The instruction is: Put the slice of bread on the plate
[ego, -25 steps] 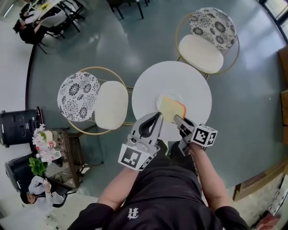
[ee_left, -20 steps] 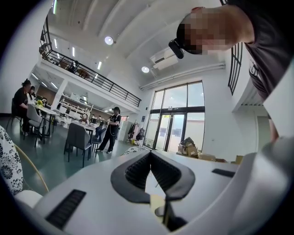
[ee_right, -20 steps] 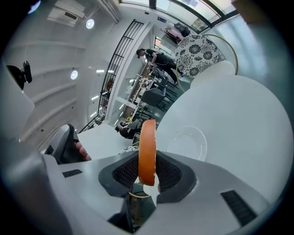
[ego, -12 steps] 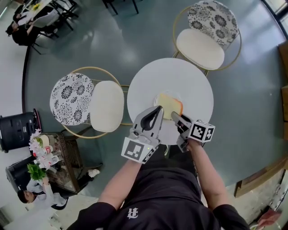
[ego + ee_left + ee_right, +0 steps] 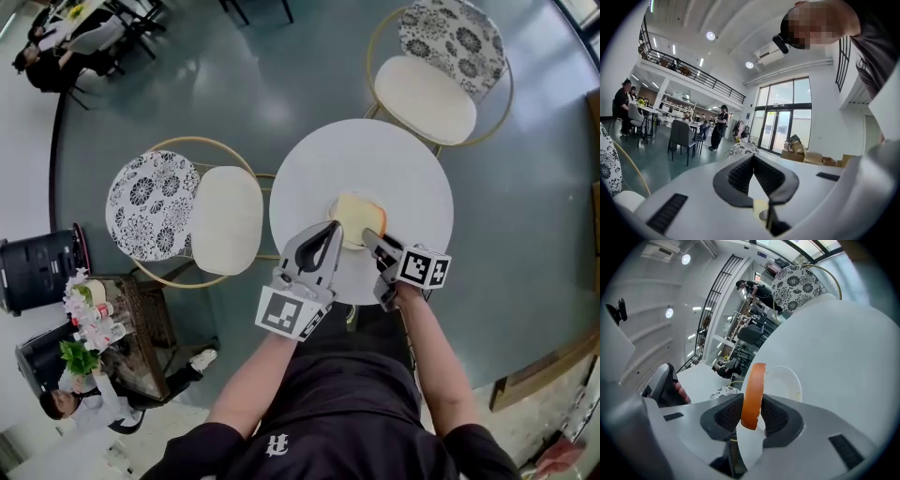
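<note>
A slice of bread (image 5: pixel 359 215), pale with an orange crust, hangs over the small plate (image 5: pixel 338 207) on the round white table (image 5: pixel 319 169). My right gripper (image 5: pixel 372 241) is shut on the slice's near edge. In the right gripper view the slice (image 5: pixel 753 390) stands edge-on between the pads, with the plate (image 5: pixel 786 380) just beyond it. My left gripper (image 5: pixel 326 238) hovers beside the plate's left, over the table's near edge. Its tips (image 5: pixel 752 159) meet and hold nothing.
Two gold-framed chairs with cream seats stand by the table, one on the left (image 5: pixel 225 220) and one at the far right (image 5: pixel 427 98). A glass side table with flowers (image 5: pixel 94 314) and a black bin (image 5: pixel 37 267) stand at the left. People sit at distant tables (image 5: pixel 628 105).
Both grippers have sunk towards the table. The slice has moved with the right gripper from the plate's near side to over the plate. The left gripper stays shut and holds nothing.
</note>
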{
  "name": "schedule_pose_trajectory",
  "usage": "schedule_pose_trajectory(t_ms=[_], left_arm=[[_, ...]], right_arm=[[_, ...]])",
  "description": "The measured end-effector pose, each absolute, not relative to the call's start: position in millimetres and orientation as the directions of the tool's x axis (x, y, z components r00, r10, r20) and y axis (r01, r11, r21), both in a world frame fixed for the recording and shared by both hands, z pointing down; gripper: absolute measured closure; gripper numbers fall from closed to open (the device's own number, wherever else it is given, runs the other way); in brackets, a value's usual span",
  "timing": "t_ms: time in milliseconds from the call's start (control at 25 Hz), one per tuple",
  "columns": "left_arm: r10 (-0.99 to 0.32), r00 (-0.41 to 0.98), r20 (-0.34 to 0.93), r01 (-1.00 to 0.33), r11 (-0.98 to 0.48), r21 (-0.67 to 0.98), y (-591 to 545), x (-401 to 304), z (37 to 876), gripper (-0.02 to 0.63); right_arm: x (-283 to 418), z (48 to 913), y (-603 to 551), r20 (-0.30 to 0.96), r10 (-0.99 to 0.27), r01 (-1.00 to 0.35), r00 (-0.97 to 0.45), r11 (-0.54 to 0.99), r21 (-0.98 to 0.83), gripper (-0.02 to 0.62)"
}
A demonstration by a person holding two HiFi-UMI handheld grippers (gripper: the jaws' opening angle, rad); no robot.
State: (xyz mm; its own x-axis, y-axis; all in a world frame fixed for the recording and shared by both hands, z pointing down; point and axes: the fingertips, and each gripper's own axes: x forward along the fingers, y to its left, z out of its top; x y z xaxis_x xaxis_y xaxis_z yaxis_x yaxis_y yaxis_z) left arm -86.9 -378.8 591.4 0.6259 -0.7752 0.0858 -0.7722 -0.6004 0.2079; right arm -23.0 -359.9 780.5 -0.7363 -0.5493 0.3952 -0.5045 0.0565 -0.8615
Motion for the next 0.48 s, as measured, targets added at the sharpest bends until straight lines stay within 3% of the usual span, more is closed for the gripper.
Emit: schedule_pose_trajectory(t_ms=[120, 280, 480], left_arm=[[-0.778, 0.622, 0.095, -0.776, -0.594, 0.214, -380, -90, 592, 0.6], [-0.776, 0.621, 0.105, -0.776, -0.591, 0.218, -380, -92, 594, 0.6], [-0.778, 0.619, 0.106, -0.777, -0.587, 0.225, -380, -98, 599, 0.6]], right_arm=[[-17, 791, -359, 0.498, -0.532, -0.628, -0.685, 0.085, -0.774, 0.471], [-19, 802, -358, 0.656, -0.493, -0.808, -0.571, 0.197, -0.555, 0.378], [-13, 821, -357, 0.749, -0.477, -0.888, -0.46, 0.268, -0.374, 0.321]])
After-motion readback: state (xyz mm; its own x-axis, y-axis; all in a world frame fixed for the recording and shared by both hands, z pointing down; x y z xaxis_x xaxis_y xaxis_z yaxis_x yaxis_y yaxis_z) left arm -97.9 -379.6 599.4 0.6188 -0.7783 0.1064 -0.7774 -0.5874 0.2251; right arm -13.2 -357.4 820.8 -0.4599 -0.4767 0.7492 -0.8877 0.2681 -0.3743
